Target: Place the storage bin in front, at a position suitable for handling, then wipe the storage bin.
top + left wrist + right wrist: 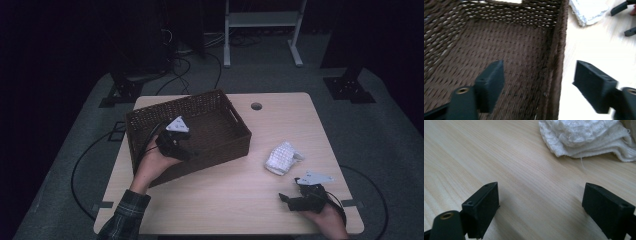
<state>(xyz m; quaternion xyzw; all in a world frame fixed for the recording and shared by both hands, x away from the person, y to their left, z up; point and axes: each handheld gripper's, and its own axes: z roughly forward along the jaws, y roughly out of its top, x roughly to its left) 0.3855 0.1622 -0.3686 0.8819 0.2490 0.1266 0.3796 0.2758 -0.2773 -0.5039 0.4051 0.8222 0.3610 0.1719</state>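
Left tool is hanging over the near wall of the wicker basket, jaws standing well apart with nothing between them; in the left gripper view one jaw is over the basket floor and the other is out over the bench. Right tool is resting low on the bench near its front right corner, jaws likewise spread wide and empty, aiming toward the cloth.

White cloth is lying crumpled on the bench, well apart from the basket's right end and just beyond the right tool. In the right gripper view the cloth is showing a looped, terry-like pile bunched over flatter folded layers, with a loose thread trailing from the lower edge.

Handling judgement: light, soft and limp; it is likely going to sag and unfold when lifted rather than keep its shape. Not fragile, not slippery; the pile should be giving the pads good bite. Best hold is probably the thick bunched ridge on top, pinching several layers together. A grip on the thin bottom edge alone would risk taking one layer and dragging the rest.

Basket is looking stiff and empty, its floor bare in the left gripper view.
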